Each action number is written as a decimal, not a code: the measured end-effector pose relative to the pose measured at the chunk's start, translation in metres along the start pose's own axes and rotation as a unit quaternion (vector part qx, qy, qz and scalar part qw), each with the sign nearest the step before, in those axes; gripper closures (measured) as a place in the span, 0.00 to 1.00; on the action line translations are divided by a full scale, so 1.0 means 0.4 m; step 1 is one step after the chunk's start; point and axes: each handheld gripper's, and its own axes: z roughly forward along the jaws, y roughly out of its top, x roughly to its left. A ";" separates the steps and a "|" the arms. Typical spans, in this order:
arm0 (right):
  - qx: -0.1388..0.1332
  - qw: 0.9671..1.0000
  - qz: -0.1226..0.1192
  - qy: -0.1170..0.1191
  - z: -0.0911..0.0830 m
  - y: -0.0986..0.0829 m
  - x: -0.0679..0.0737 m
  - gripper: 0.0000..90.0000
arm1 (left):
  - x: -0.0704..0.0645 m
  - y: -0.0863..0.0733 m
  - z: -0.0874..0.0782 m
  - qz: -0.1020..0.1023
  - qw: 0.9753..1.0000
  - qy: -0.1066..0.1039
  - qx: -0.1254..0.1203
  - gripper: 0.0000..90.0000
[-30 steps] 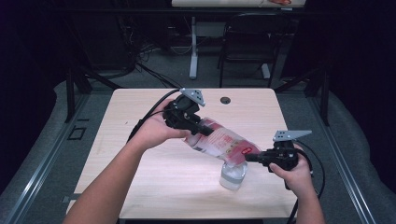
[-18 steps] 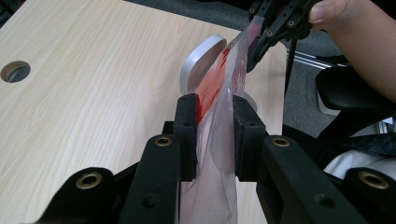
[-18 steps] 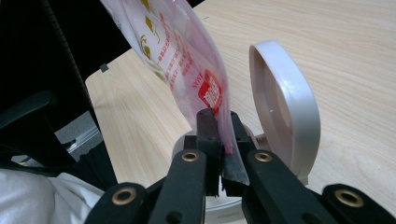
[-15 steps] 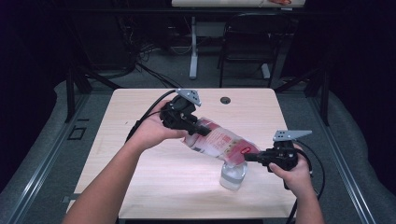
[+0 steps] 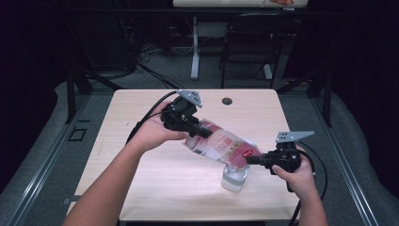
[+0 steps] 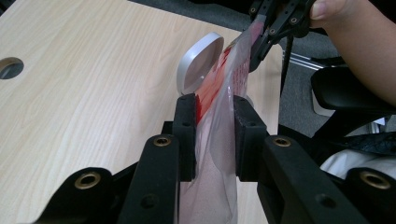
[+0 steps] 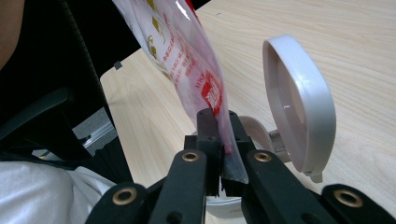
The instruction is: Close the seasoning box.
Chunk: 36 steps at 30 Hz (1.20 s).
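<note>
A clear plastic pouch (image 5: 221, 143) with red print hangs slantwise over the table, held at both ends. My left gripper (image 5: 200, 133) is shut on its higher end, and the film is pinched between the jaws (image 6: 214, 105). My right gripper (image 5: 249, 160) is shut on the pouch's lower corner (image 7: 218, 116). That corner is just above a clear jar (image 5: 234, 178) on the table. The jar's white flip lid (image 7: 299, 107) stands open beside the pouch (image 7: 177, 42). The left gripper view shows the lid (image 6: 198, 63) behind the pouch (image 6: 224, 74).
The light wooden table (image 5: 141, 122) has a round cable hole (image 5: 227, 100) near its far edge. Black cables trail from both grippers. A chair (image 5: 254, 42) and a desk leg (image 5: 194, 47) stand on the grey floor beyond the table.
My left gripper has shifted slightly to the left with the pouch's upper end. The right gripper and the jar have stayed where they were.
</note>
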 end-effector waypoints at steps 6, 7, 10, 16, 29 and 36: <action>0.000 1.000 0.002 0.005 -0.007 0.000 0.000 0.99 | 0.002 -0.002 0.005 -0.004 1.000 -0.005 -0.002 0.83; 0.002 1.000 0.000 0.005 -0.009 0.000 -0.001 0.99 | 0.002 -0.003 0.006 -0.004 1.000 -0.005 -0.001 0.83; 0.002 1.000 0.004 0.004 -0.010 -0.003 -0.002 0.99 | -0.002 0.001 0.007 -0.002 1.000 -0.003 -0.001 0.84; 0.005 1.000 0.008 -0.001 -0.010 -0.007 -0.009 0.99 | -0.023 0.025 0.009 0.010 1.000 0.008 0.006 0.84; 0.008 1.000 0.002 0.007 -0.017 -0.004 -0.002 0.99 | -0.016 0.016 0.007 0.003 1.000 -0.003 0.000 0.84; 0.011 1.000 -0.008 0.004 -0.014 0.001 0.006 0.99 | -0.010 -0.010 0.003 -0.005 1.000 -0.005 -0.010 0.83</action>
